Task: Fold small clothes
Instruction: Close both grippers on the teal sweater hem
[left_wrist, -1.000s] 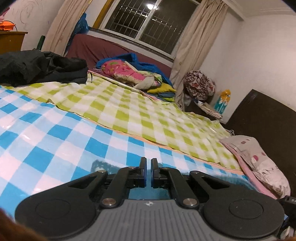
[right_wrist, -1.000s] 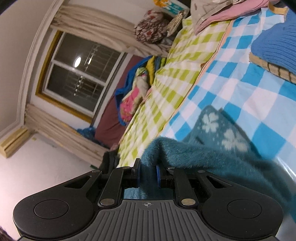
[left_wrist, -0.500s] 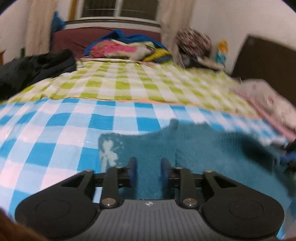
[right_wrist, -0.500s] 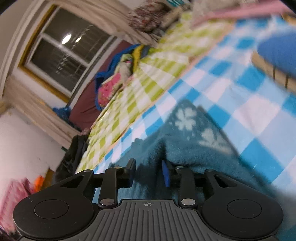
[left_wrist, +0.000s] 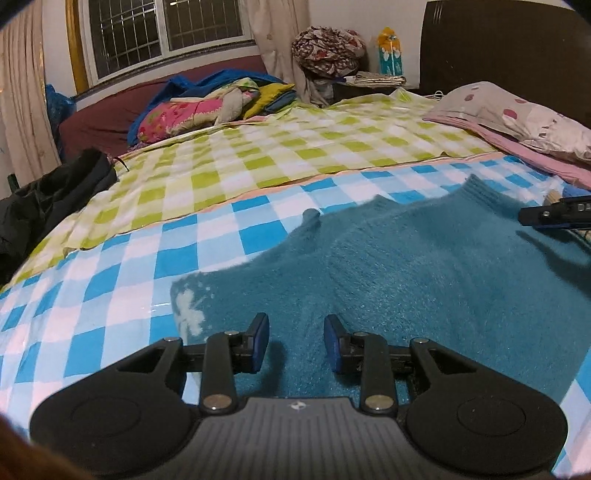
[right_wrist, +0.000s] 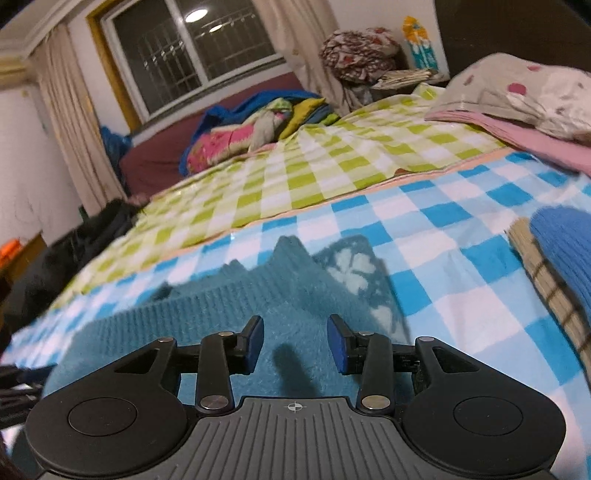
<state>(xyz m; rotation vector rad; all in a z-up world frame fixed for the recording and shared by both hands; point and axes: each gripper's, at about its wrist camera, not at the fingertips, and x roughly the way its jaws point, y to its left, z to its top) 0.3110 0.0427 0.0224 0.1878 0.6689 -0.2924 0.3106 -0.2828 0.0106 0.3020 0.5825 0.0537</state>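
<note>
Left tongs (left_wrist: 296, 343): blue pads spread apart, nothing between them, held low over the near edge of the teal fuzzy garment (left_wrist: 424, 273). Right tongs (right_wrist: 295, 345): also spread, empty, low over the same garment (right_wrist: 236, 314); a finger shadow falls on the pile between the pads.

Garment lies spread on the blue-and-white checked sheet (left_wrist: 110, 295) on the bed. White flower motif (left_wrist: 188, 314) at its left edge in the left view; a second flower patch (right_wrist: 351, 269) at its far right in the right view. A ribbed band runs across the far side in the right view.

Tip of the right tongs shows at the right edge of the left view, above the garment.

Beyond: green checked sheet (left_wrist: 280, 151), pink spotted pillow (left_wrist: 517, 114), dark clothing heap (left_wrist: 48, 195) at left. A blue knit item (right_wrist: 565, 243) lies right of the garment, apart from it.
</note>
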